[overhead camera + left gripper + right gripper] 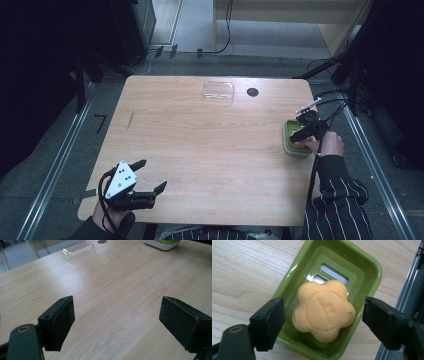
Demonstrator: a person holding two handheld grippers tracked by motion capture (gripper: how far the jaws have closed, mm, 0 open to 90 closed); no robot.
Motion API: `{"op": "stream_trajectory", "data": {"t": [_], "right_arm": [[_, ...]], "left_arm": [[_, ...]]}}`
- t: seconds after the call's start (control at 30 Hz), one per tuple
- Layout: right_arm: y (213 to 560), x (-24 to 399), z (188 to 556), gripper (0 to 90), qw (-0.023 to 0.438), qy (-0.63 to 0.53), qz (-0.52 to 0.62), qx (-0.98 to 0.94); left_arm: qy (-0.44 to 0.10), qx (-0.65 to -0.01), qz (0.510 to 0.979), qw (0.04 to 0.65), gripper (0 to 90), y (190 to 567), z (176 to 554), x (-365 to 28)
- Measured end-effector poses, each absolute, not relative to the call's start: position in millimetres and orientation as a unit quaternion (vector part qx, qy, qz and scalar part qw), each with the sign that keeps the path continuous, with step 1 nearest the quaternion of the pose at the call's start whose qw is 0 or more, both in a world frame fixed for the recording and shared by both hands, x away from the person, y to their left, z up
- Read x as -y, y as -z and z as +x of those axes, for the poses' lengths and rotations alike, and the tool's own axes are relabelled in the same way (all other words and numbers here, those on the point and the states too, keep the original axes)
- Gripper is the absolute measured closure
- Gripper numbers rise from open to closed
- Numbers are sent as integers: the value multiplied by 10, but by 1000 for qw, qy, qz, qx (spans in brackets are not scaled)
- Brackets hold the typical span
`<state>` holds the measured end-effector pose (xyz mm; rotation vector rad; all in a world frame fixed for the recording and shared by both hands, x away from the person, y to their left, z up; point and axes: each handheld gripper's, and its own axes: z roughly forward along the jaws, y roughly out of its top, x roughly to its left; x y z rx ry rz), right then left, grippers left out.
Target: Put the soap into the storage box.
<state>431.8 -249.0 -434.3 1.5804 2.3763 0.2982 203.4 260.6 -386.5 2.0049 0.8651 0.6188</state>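
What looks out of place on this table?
The clear lid lies alone at the far edge, away from the green soap dish at the right edge. The orange flower-shaped soap sits tidily inside; nothing looks spilled or damaged.

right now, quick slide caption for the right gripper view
Open right gripper straddling a flower-shaped orange soap that lies in a green soap dish on the wooden table, jaws clear of it.

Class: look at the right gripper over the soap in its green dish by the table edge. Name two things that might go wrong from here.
1. The soap lies tilted on the dish rim, between the right gripper pads with gaps on both sides; a nudge may tip it out.
2. The dish sits at the table edge, so a push might slide it off.
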Motion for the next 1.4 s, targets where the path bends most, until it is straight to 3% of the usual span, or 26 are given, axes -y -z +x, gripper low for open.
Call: {"op": "stream_trajectory", "data": {"t": [0.5, 1.4], "right_arm": [[4264, 2409, 4089, 43, 115, -86, 537, -831], [4402, 1865, 3470, 32, 90, -45, 466, -879]], "left_arm": [[-247, -345, 801, 422, 136, 3863, 2036, -2602], [-246, -345, 802, 421, 136, 3863, 2038, -2605]]}}
